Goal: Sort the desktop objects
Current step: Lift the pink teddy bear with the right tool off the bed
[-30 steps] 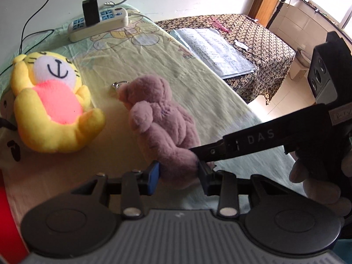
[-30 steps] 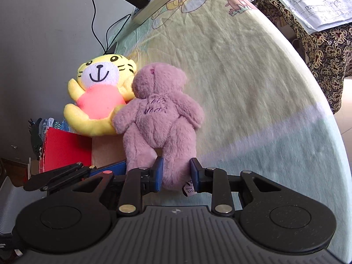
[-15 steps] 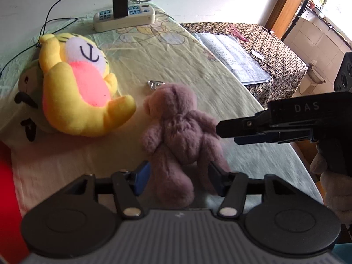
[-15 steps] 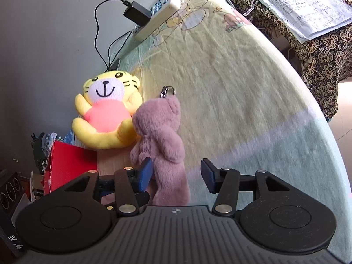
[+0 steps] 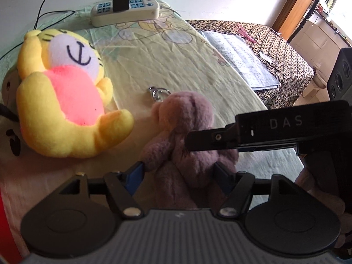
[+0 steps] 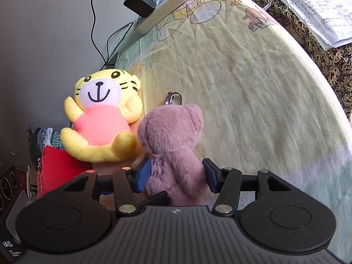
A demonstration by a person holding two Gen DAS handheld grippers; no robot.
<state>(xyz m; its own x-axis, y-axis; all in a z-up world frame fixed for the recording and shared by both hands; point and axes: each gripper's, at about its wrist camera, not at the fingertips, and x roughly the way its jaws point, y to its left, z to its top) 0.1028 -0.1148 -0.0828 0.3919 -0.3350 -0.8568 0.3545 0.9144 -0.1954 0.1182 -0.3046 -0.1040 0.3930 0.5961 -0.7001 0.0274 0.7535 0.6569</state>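
Note:
A purple plush bear [image 5: 187,132] [image 6: 171,145] lies on the yellow-green cloth, with a metal key clasp [image 5: 157,92] [image 6: 173,99] at its head. My left gripper [image 5: 179,176] is open, its blue-padded fingers either side of the bear's lower body. My right gripper [image 6: 176,173] is open too and straddles the bear's body. In the left wrist view the right gripper [image 5: 264,132] reaches in from the right across the bear. A yellow tiger plush [image 5: 66,110] [image 6: 99,127] with a pink belly lies just left of the bear.
A white power strip [image 5: 125,13] [image 6: 162,6] with a black adapter lies at the far edge by the wall. Papers [image 5: 242,59] [image 6: 312,6] rest on a patterned cloth to the right. A red object [image 6: 57,165] sits at the near left, a black speaker [image 5: 341,74] at the right.
One second ago both grippers were shut on the bear's legs. Both have since opened and let go, and the bear now lies on the cloth beside the tiger.

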